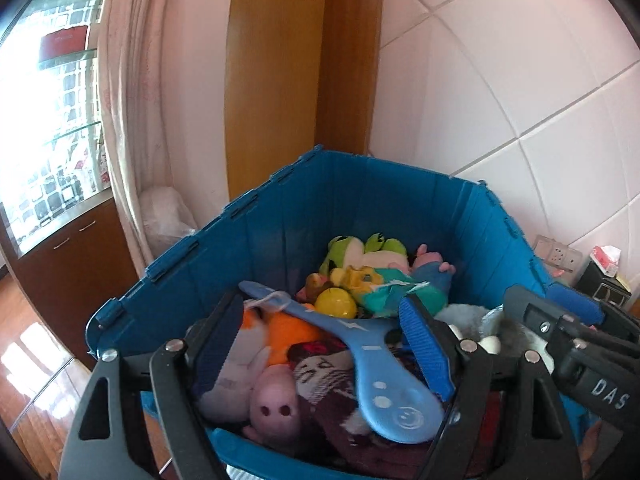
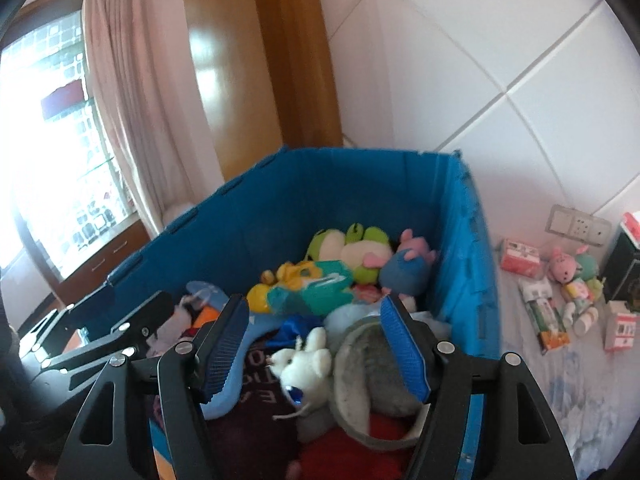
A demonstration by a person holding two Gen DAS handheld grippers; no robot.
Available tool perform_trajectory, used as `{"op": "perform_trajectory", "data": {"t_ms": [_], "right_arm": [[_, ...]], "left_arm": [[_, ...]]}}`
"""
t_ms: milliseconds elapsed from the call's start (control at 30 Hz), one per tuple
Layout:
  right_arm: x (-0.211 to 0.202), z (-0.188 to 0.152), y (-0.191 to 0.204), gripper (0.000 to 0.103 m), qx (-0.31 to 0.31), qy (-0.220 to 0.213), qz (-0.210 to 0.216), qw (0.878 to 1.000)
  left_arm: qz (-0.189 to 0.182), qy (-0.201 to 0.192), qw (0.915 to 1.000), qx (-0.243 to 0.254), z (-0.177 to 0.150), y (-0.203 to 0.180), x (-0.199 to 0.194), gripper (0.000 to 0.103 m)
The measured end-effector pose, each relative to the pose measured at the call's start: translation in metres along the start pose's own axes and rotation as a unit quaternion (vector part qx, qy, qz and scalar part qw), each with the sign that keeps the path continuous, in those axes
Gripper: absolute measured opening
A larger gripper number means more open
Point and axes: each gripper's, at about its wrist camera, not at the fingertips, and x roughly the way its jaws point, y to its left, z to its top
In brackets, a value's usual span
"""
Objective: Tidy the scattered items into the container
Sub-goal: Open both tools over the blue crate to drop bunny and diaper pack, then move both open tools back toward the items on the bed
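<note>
Right now I see both grippers hovering over the blue crate, which stands against the tiled wall. My left gripper has its jaws spread with nothing pinched; the blue boomerang toy lies in the crate below them, running from 10 o'clock to 5 o'clock across the gap, with a pink pig plush at 7 o'clock. My right gripper also has its jaws spread and empty; the white and grey plush lies in the crate directly beneath them. A green frog plush lies at 12 o'clock by the far wall of the crate. Small plush toys and boxes lie on the bed at 3 o'clock, outside the crate.
</note>
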Motion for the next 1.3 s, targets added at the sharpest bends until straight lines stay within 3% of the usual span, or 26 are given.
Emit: {"op": "perform_trajectory", "data": {"t_ms": [133, 233, 367, 500, 667, 800, 967, 1167, 1300], "right_arm": [[-0.032, 0.004, -0.022, 0.08, 0.011, -0.027, -0.022, 0.999], [-0.06, 0.004, -0.047, 0.08, 0.025, -0.048, -0.042, 0.998], [-0.101, -0.004, -0.092, 0.08, 0.051, -0.073, -0.067, 0.994], [-0.146, -0.018, -0.157, 0.08, 0.085, -0.095, -0.097, 0.987], [-0.196, -0.041, -0.262, 0.08, 0.118, -0.106, -0.136, 0.978], [-0.214, -0.059, -0.35, 0.08, 0.133, -0.09, -0.157, 0.974], [-0.209, -0.095, -0.452, 0.08, 0.174, -0.048, -0.185, 0.966], [-0.18, -0.124, -0.51, 0.08, 0.205, -0.011, -0.187, 0.961], [-0.137, -0.135, -0.53, 0.08, 0.21, 0.014, -0.189, 0.959]], "left_arm": [[-0.021, -0.021, 0.9995, 0.007, 0.004, -0.026, -0.019, 0.081], [-0.044, -0.042, 0.998, 0.019, 0.006, -0.055, -0.036, 0.092], [-0.084, -0.064, 0.9934, 0.044, 0.006, -0.111, -0.063, 0.092], [-0.125, -0.076, 0.987, 0.066, -0.001, -0.178, -0.086, 0.092], [-0.15, -0.067, 0.9828, 0.083, -0.022, -0.274, -0.096, 0.092], [-0.144, -0.028, 0.9856, 0.083, -0.048, -0.356, -0.078, 0.092], [-0.125, 0.015, 0.9863, 0.107, -0.084, -0.432, -0.047, 0.092], [-0.114, 0.072, 0.9825, 0.128, -0.115, -0.481, 0.015, 0.092], [-0.116, 0.097, 0.9783, 0.142, -0.134, -0.511, 0.075, 0.092]]}}
